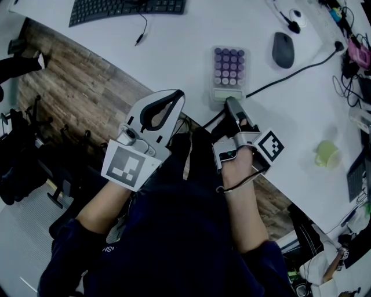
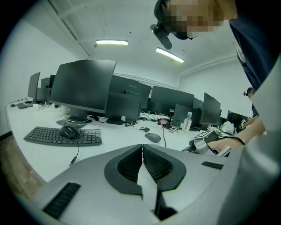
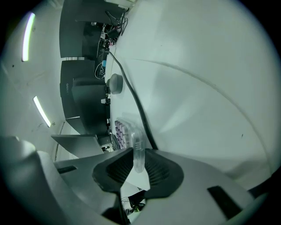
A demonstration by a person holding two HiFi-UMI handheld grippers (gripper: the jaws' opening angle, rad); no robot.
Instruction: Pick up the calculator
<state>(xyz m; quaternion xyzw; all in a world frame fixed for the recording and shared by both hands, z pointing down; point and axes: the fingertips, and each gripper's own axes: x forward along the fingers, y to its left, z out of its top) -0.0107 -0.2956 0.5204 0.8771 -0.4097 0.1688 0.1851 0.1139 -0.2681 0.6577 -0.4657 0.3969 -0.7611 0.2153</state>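
The calculator (image 1: pixel 229 72), pale with purple keys, lies on the white desk (image 1: pixel 174 52) near its front edge. My right gripper (image 1: pixel 230 102) reaches to its near end. In the right gripper view the calculator's clear near edge (image 3: pixel 136 147) stands between the two dark pads (image 3: pixel 120 166), which press on its sides; my right gripper (image 3: pixel 137 160) is shut on it. My left gripper (image 1: pixel 175 96) hangs over the floor just off the desk's edge, left of the calculator. Its jaws meet at the tips with nothing between them (image 2: pixel 142 147).
A black mouse (image 1: pixel 283 49) lies right of the calculator, and a black cable (image 1: pixel 290 72) runs past it toward my right gripper. A keyboard (image 1: pixel 124 8) sits at the back left, a green object (image 1: pixel 326 154) at the right. Monitors (image 2: pixel 83 88) line the desk.
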